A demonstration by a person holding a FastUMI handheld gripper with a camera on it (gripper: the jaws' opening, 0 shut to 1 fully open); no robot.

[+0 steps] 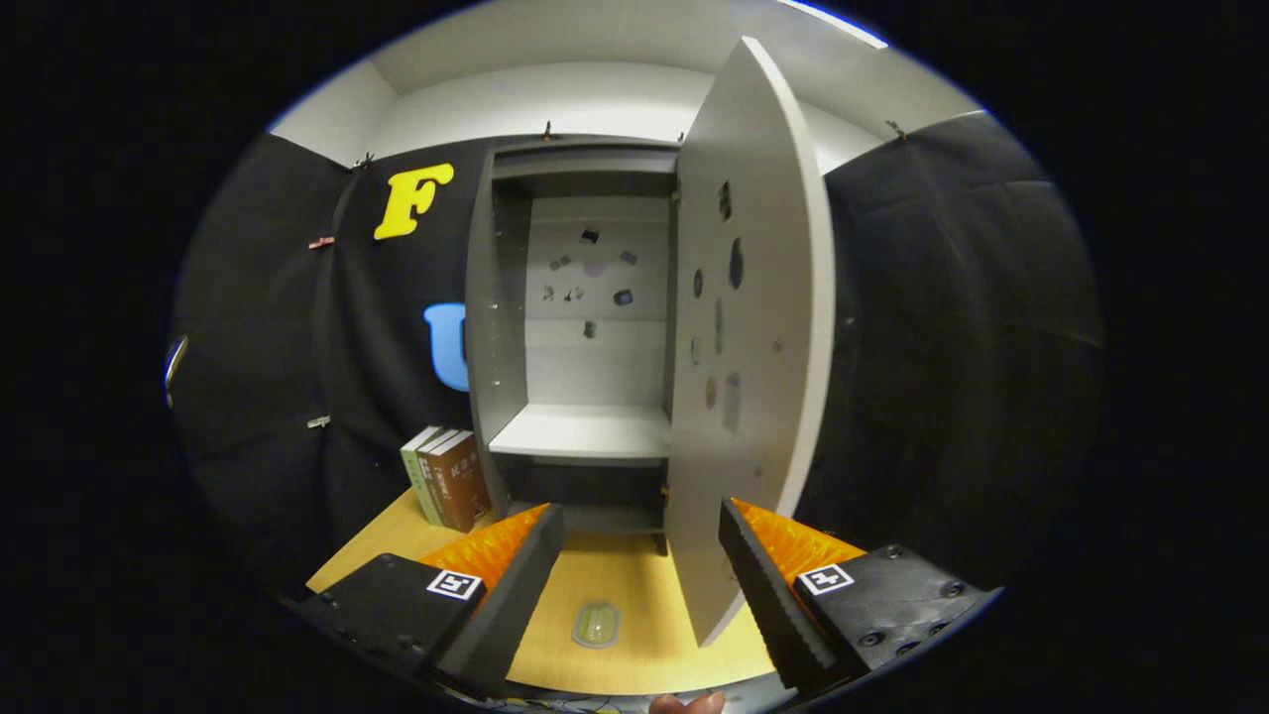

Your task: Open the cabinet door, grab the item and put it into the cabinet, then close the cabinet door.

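A grey cabinet stands on the wooden table against the black cloth wall. Its door is swung wide open to the right, and the door's lower edge hangs just ahead of my right finger. Inside, a bare white shelf and a dotted back panel show. Two upright books, one green and one brown, lean against the cabinet's left side, beyond my left finger. My gripper is open and holds nothing, with its black foam fingers spread wide in front of the cabinet's base.
A small oval greenish inset lies in the yellow tabletop between the fingers. Black cloth closes in both sides. A person's fingertip shows just below the table's near edge.
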